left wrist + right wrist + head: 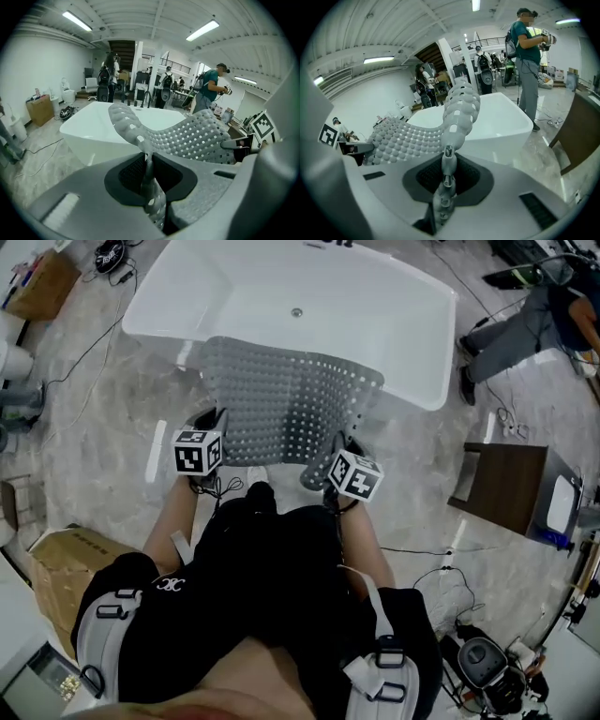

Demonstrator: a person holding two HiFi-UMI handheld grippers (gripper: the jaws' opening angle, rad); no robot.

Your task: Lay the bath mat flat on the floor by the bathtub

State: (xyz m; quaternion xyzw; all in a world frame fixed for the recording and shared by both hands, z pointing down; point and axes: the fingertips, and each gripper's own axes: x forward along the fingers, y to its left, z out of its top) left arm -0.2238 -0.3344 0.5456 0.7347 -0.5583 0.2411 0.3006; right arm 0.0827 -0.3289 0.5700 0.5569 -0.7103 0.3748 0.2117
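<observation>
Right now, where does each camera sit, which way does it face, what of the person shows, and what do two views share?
Head view: on the head, steeply down at bath mat and bathtub; shows forearms, legs, left gripper, right gripper.
Left gripper view: on that gripper, along jaws clamping the bath mat's edge, towards the bathtub.
Right gripper view: likewise, opposite edge.
Shared: all show bath mat and bathtub.

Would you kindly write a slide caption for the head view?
The left gripper and right gripper clamp the bath mat by its near corners, raised beside the bathtub.
</observation>
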